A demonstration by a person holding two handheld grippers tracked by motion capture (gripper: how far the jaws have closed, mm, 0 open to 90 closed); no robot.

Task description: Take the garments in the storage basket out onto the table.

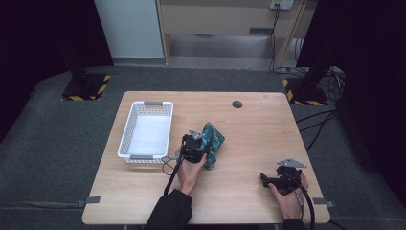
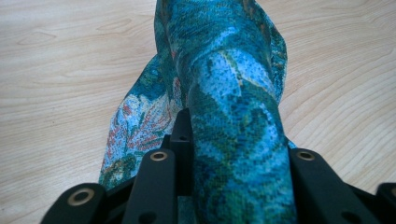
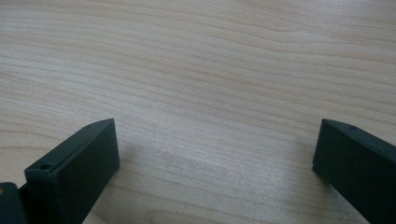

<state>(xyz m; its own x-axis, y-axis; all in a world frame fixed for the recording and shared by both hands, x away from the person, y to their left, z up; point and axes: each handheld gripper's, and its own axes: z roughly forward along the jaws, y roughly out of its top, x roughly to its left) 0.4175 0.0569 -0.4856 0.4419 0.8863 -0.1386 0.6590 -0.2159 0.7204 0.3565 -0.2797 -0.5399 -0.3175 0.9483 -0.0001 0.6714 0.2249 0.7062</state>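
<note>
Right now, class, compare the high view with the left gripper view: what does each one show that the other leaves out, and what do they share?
High view alone: the white basket left of the cloth, the right gripper resting open on bare wood near the table's right edge, the dark disc at the far side, and the floor around.

Left gripper view alone: the weave and leafy print up close, and cloth bunched between that gripper's jaws.

Both: the teal patterned cloth, the left gripper shut on it, and the wooden table.
</note>
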